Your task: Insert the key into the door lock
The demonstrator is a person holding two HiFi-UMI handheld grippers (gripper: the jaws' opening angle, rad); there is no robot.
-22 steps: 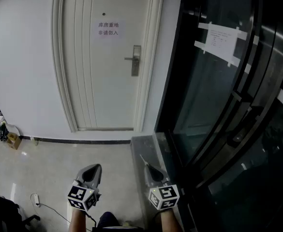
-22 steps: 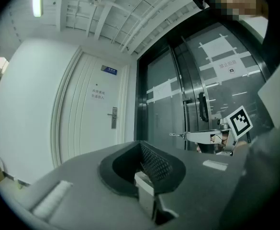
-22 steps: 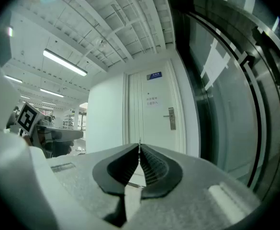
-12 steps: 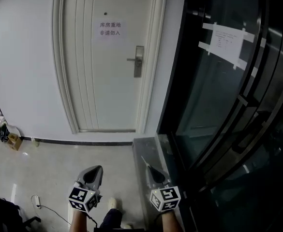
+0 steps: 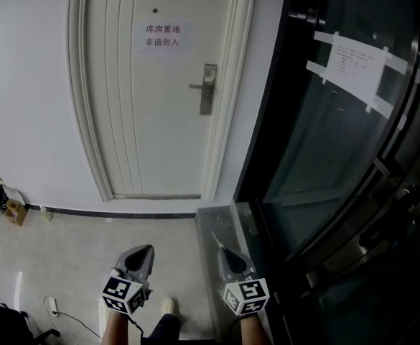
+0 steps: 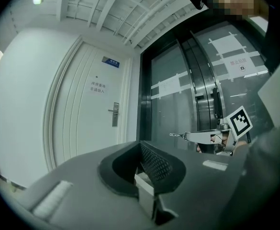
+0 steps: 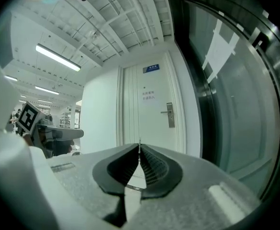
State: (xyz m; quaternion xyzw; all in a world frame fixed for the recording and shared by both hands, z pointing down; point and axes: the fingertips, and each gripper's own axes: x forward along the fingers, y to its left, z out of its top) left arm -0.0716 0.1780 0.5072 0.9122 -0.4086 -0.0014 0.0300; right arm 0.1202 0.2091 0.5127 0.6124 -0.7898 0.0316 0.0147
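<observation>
White panelled door [image 5: 145, 121] stands shut straight ahead, with a white paper notice [image 5: 163, 36] stuck at its upper middle and a silver door lock plate with a lever handle [image 5: 207, 89] on its right edge. To the door's right runs a dark-framed glass wall [image 5: 324, 135] with a taped sheet of paper [image 5: 353, 63] on it.

Both grippers are held level and low over the pale tiled floor [image 5: 66, 257], side by side and well apart from the door. The right gripper [image 7: 140, 150] has its fingers pressed together on a thin metal key [image 6: 176, 135], whose blade sticks out past the tips and points toward the door. The key is far from the lock. The left gripper [image 6: 140, 145] has its fingers closed tip to tip with nothing between them.
</observation>
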